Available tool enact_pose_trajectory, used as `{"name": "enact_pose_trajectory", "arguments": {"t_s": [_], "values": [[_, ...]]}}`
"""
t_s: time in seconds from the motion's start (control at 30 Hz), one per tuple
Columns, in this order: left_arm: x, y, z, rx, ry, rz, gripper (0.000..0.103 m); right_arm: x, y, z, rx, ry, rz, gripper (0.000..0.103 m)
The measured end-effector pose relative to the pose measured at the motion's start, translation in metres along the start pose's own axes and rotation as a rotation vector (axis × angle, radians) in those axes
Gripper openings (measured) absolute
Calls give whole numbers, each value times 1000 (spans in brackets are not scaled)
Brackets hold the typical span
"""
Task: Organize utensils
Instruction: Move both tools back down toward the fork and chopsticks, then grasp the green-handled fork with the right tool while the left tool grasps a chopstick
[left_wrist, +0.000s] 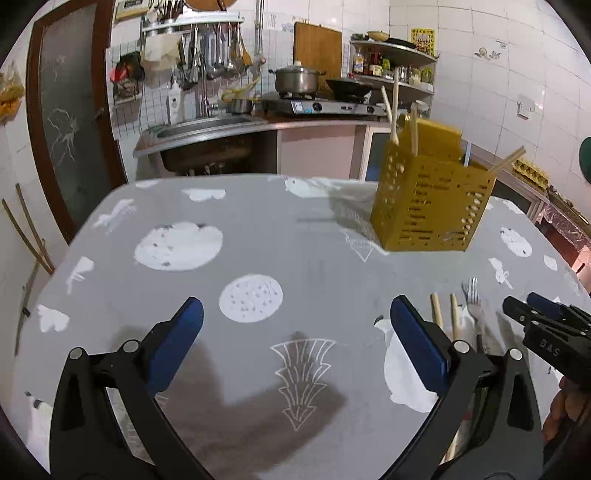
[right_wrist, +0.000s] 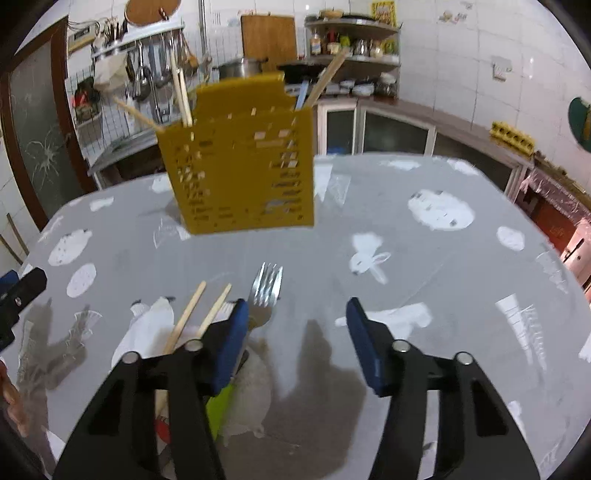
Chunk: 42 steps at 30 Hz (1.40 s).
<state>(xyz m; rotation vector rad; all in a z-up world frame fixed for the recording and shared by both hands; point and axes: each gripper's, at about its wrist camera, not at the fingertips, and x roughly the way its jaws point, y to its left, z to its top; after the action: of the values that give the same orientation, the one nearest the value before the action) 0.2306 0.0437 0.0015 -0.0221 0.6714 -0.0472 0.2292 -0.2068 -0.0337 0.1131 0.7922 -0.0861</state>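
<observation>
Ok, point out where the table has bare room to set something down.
Bare cloth lies left of the yellow caddy across to the table edge, and right of the fork in the right view. Crowded: fork and loose chopsticks beside the right gripper.

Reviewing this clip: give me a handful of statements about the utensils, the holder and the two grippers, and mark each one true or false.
1. The yellow utensil holder stands on the table with chopsticks sticking out of its top. True.
2. A fork lies on the table in front of the holder. True.
3. The right gripper is clamped on the fork. False: its jaws are apart and hold nothing.
4. The two loose chopsticks lie on the far side of the holder. False: they lie on the near side, beside the fork.
5. The left gripper holds nothing. True.
</observation>
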Motion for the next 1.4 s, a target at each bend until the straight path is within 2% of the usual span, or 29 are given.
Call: {"name": "enact_pose_trajectory", "arguments": {"t_s": [0.13,0.33,0.37,0.6,0.63,0.67,0.8,0.93,0.97,1.17,1.4], "values": [[16,4,-5,-8,35,18,98,22,13,-3,-13,67,10,39],[29,4,-6,5,67,53,98,39,25,-2,-16,114,-1,29],[30,3,-6,8,70,55,98,41,25,0,-15,119,-1,22],[38,-7,-5,7,101,11,98,33,10,8,-1,102,30,19],[40,-11,-4,8,107,0,98,31,5,9,-2,101,36,15],[41,-16,-4,9,115,-14,98,30,0,10,-9,101,32,0],[48,-34,-4,12,136,-57,98,25,-23,15,-21,97,14,0],[57,-54,-5,25,158,-78,98,27,-50,14,59,126,66,0],[60,-57,-5,24,165,-83,98,29,-52,14,67,135,73,3],[63,-57,-6,40,169,-51,98,34,-39,15,76,133,68,4],[64,-27,5,52,149,10,98,36,-19,14,76,150,51,4]]}}
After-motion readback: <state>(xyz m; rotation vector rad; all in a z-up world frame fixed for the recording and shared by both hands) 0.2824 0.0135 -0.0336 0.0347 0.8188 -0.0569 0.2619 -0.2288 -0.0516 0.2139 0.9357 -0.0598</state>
